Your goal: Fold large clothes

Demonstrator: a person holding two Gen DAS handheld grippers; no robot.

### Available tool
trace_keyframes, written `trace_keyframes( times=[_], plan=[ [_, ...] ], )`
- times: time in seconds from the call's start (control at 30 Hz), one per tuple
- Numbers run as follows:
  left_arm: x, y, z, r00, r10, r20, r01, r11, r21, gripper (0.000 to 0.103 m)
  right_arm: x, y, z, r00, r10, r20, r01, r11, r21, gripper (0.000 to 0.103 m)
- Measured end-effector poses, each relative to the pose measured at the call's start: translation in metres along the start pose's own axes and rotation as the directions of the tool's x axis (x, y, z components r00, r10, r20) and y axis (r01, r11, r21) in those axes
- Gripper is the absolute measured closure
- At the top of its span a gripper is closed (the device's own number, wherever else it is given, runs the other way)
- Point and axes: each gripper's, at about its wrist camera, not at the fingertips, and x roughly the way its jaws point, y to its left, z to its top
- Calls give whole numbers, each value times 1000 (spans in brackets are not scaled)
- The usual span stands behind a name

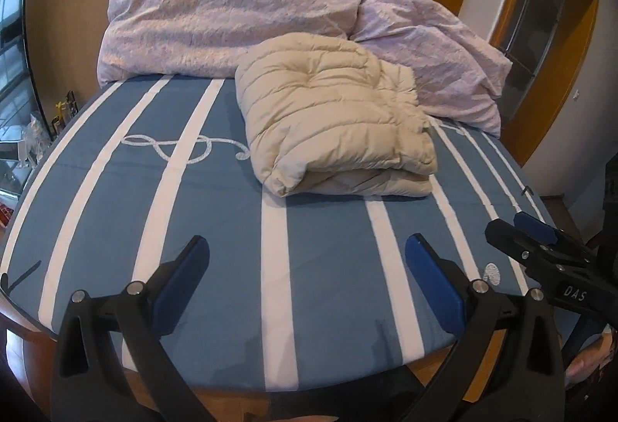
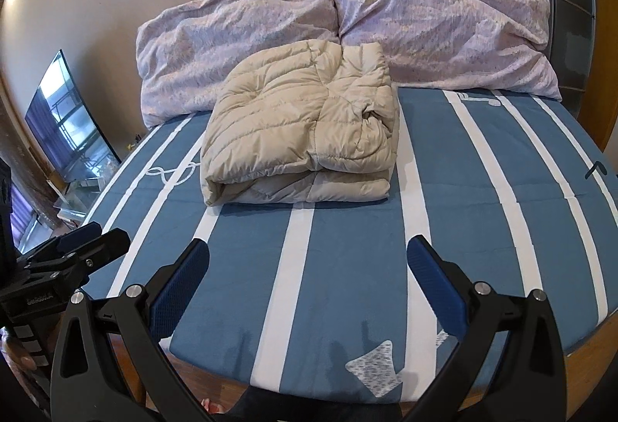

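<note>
Right wrist view shows the beige puffer jacket (image 2: 301,124) already folded into a thick bundle on the striped bed (image 2: 483,236), lying ahead of the right tongs (image 2: 309,267) and a little to their left, well apart from them. Its long axis runs across the bed, with the folded edge facing the tongs. In the left wrist view the jacket (image 1: 332,120) sits ahead and to the right of the left tongs (image 1: 307,263). Both tongs are spread wide and hold nothing, hovering over the foot of the bed. Judging by the offsets, the bundle lies roughly between the two, perhaps slightly nearer the right. The fold looks about finished; any tidying would need both reaching forward
</note>
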Motion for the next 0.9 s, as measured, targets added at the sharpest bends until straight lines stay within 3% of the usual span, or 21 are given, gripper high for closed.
trace_keyframes(
  times=[0.9],
  plan=[
    [1, -3, 3, 1000, -23, -6, 23, 1000, -7, 2, -2, -3, 1, 1000, 20, -11, -20, 1000, 18, 1]
  ],
)
